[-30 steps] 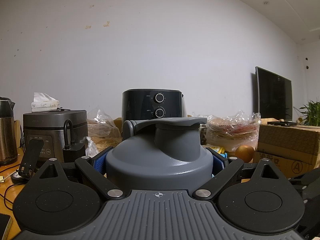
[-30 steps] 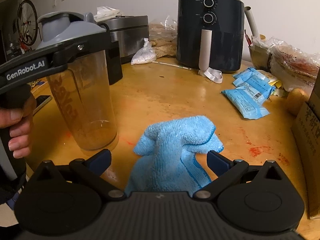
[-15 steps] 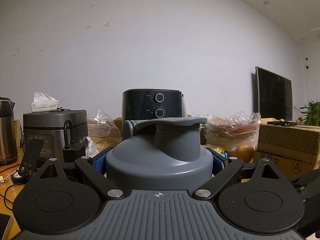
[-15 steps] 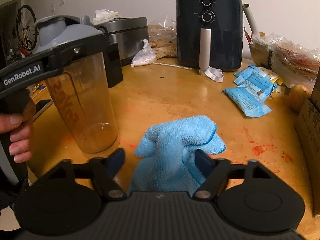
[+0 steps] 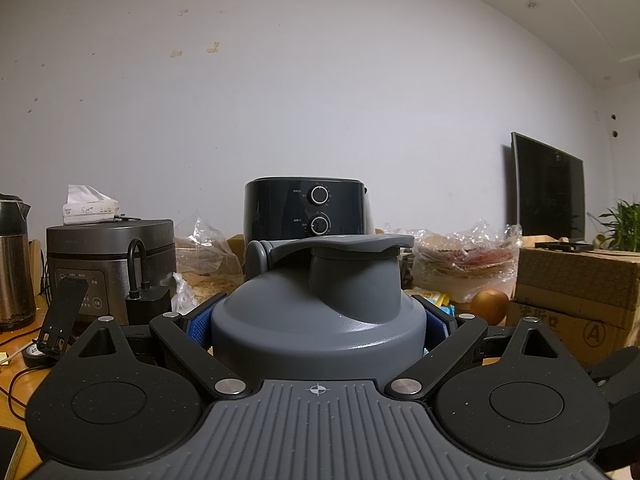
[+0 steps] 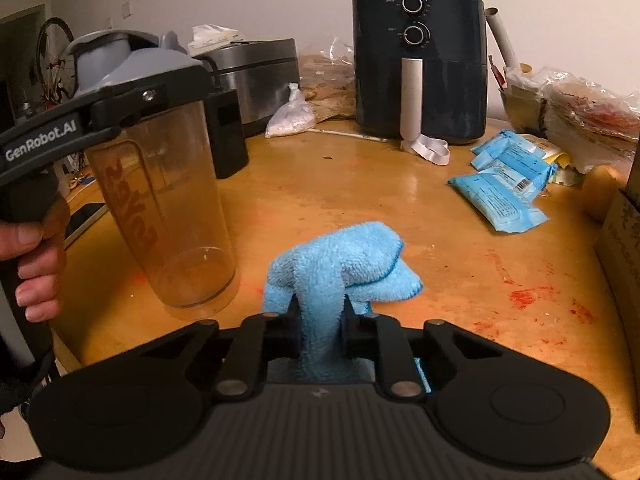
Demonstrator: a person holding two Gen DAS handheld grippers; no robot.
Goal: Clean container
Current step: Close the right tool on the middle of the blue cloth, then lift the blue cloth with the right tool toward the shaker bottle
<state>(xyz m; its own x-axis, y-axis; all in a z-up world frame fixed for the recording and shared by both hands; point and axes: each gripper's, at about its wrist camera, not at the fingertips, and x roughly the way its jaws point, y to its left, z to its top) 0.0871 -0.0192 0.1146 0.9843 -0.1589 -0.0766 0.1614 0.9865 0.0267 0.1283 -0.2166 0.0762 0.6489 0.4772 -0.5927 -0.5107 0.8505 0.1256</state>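
A clear shaker bottle (image 6: 168, 216) with a grey lid (image 5: 320, 320) stands upright on the wooden table (image 6: 360, 200). My left gripper (image 5: 318, 320) is shut on it just under the lid, its blue pads (image 5: 200, 322) pressed to both sides; a hand (image 6: 36, 256) holds that gripper's handle. In the right wrist view a blue microfibre cloth (image 6: 340, 264) lies bunched on the table to the right of the bottle. My right gripper (image 6: 320, 312) has just closed and now pinches the near fold of the cloth between its fingers.
A dark air fryer (image 6: 420, 68) stands at the back, a rice cooker (image 6: 256, 76) and black block (image 6: 228, 132) behind the bottle. Blue packets (image 6: 500, 188) lie at right, near plastic bags (image 6: 588, 116) and a cardboard box (image 6: 624, 240). Red stains (image 6: 524, 296) mark the table.
The right gripper's jaws went from wide open around the cloth to shut on its near fold. The left gripper and the bottle have stayed still.
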